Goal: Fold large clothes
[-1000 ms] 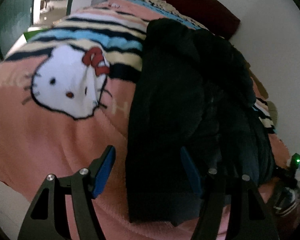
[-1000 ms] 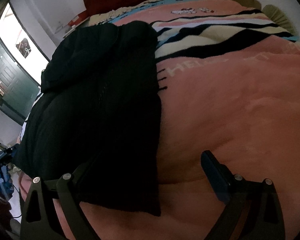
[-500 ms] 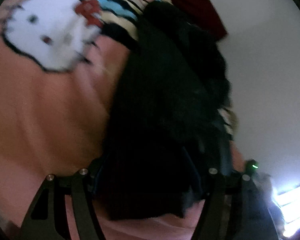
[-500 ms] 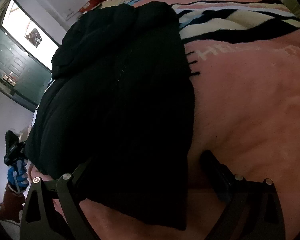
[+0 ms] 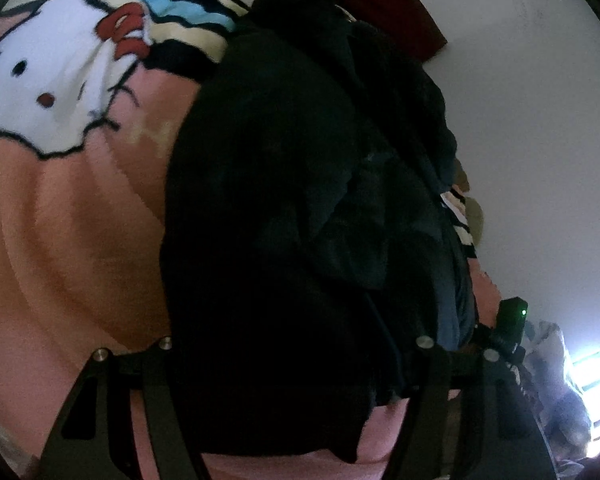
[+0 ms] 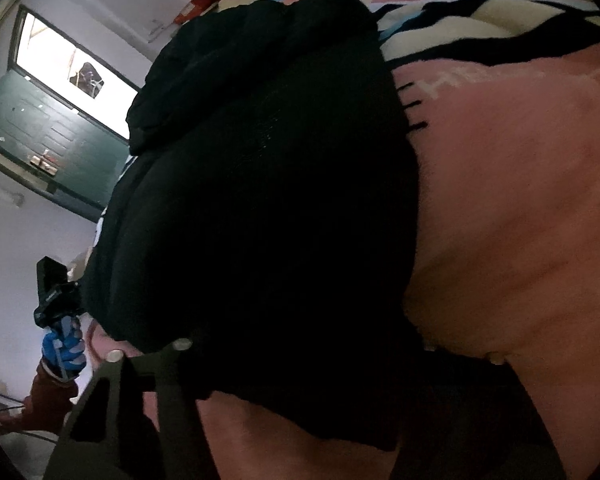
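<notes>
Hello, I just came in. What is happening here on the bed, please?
A person is folding a large black garment that lies on a pink cartoon-cat blanket on the bed. Each hand holds tongs, and both are at the garment's near hem: the left tongs and the right tongs each have black fabric between their fingers, and the jaws of both are closing. The fingertips are hidden in the dark cloth, so a firm grip cannot be confirmed. The near edge is not yet lifted.

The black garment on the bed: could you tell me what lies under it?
The black garment lies on a pink cartoon-cat blanket, which shows around its edges and near hem. Whatever sits directly beneath the dark fabric is covered and cannot be seen.
</notes>
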A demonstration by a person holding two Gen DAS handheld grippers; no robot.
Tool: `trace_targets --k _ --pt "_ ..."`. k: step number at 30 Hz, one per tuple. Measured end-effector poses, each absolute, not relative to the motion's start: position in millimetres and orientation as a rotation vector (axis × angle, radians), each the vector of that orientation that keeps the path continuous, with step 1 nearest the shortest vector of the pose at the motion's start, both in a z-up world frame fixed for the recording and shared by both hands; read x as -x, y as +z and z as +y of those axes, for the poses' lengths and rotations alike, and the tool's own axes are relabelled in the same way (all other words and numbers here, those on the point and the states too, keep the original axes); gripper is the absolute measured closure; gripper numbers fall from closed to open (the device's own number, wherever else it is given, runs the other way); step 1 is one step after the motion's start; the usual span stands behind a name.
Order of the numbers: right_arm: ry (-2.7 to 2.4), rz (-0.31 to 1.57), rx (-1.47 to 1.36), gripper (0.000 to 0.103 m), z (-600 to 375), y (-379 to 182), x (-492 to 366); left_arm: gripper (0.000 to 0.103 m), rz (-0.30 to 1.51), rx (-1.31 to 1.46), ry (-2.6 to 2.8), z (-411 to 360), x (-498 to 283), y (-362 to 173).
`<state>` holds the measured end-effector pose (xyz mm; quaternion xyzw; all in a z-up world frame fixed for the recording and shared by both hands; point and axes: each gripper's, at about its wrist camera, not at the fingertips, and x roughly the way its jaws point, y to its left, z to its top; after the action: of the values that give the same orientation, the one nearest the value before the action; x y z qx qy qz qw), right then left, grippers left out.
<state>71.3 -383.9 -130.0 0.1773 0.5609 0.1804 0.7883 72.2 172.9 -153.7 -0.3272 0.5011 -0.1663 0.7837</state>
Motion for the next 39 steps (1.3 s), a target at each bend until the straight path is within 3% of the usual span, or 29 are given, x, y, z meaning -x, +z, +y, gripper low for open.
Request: trace_targets --k 1,2,3,5,9,20,28,33,39 --pt "0.393 1.209 -0.386 0.051 -384 -131 -71 0.044 1.081 0.691 -0.364 170 -73 -151" --pt "0.401 1.207 -0.396 0.054 -384 -131 -72 0.054 1.079 0.674 -0.368 166 -72 -148" --pt "0.412 1.203 -0.409 0.064 -384 -131 -71 0.065 1.077 0.662 -0.371 164 -73 -145" --pt "0.45 1.189 -0.448 0.077 -385 -129 -71 0.075 1.068 0.661 -0.374 161 -73 -137" --pt "0.482 1.151 -0.475 0.084 -382 -118 -71 0.082 1.052 0.64 -0.379 151 -77 -115" --pt "0.611 0.896 -0.655 0.085 -402 -41 -111 0.083 0.869 0.809 -0.513 163 -127 -26" --pt "0.619 0.742 -0.914 0.085 -432 -19 -180 0.083 0.745 0.954 -0.484 196 -220 14" --pt "0.49 0.746 -0.881 0.084 -420 -11 -252 0.08 0.765 0.879 -0.41 193 -301 22" --pt "0.358 0.809 -0.772 0.083 -398 -21 -352 0.078 0.836 0.813 -0.3 187 -404 -9"
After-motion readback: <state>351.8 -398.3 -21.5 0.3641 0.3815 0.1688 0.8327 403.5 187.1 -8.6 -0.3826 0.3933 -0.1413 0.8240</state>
